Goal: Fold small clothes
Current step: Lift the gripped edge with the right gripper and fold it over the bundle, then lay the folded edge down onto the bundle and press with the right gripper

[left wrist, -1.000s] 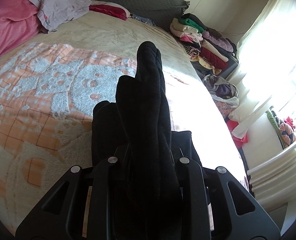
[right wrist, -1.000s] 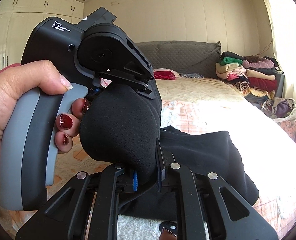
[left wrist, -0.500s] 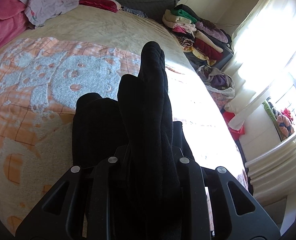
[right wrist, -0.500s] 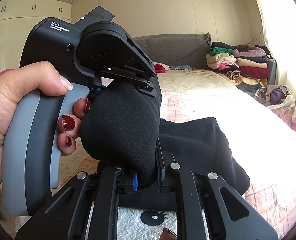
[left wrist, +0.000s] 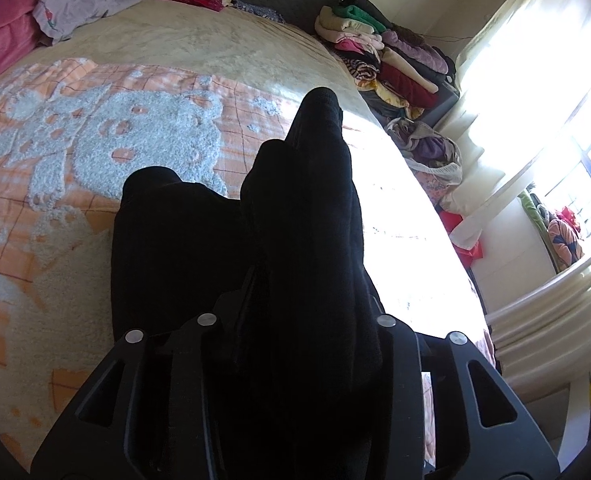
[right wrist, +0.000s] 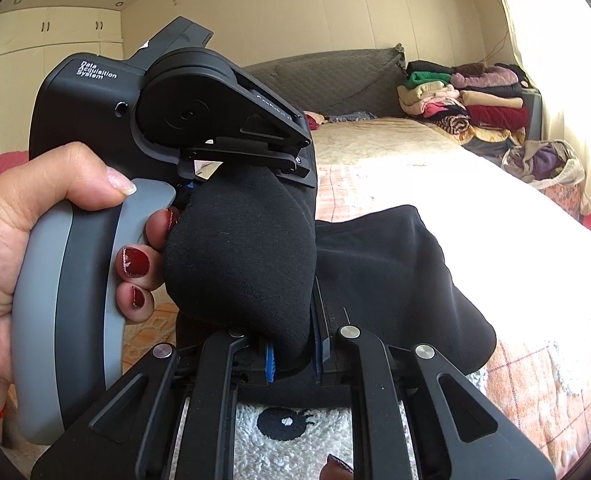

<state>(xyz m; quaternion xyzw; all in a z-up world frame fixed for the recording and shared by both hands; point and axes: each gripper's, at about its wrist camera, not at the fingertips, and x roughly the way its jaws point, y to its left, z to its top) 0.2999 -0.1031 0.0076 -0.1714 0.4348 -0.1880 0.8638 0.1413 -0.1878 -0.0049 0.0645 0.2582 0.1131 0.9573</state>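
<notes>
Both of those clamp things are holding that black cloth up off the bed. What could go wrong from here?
Three things, likely. Both tools grip one small bunch of the black garment, so the left tool and right tool are crowded and could bump. The rest of the garment trails onto the blanket in a loose heap, so the fold may land crooked. And the person's left hand has its fingers pressed against the fabric, which could snag on them.
</notes>
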